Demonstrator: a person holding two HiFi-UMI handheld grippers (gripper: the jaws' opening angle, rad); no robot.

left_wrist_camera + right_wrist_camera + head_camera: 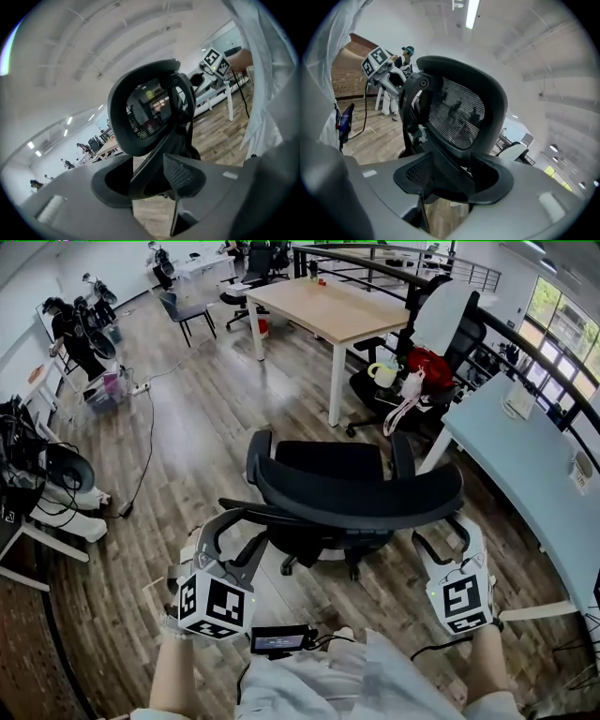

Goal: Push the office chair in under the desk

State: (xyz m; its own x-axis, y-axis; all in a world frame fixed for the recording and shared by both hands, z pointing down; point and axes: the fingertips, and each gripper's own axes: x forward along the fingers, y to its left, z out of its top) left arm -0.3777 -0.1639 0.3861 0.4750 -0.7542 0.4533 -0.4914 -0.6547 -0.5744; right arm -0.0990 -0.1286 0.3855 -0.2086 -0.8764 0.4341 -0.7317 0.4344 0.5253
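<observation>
The black mesh office chair (361, 498) is seen on the wood-plank floor (187, 446), its curved backrest nearest the person. It is tucked under no desk. The left gripper (234, 535) is held released at the near left of the backrest. Its jaws are spread, with a black strut of the chair's back seen between them but not clamped. The right gripper (450, 545) is likewise released at the near right.

A pale blue desk (525, 465) is placed to the right, and a wood-topped table with white legs (328, 310) further off. Between them a second black chair with a white back (450, 320), loaded with a red bag (429, 367) and a white mug (382, 374), is parked.
</observation>
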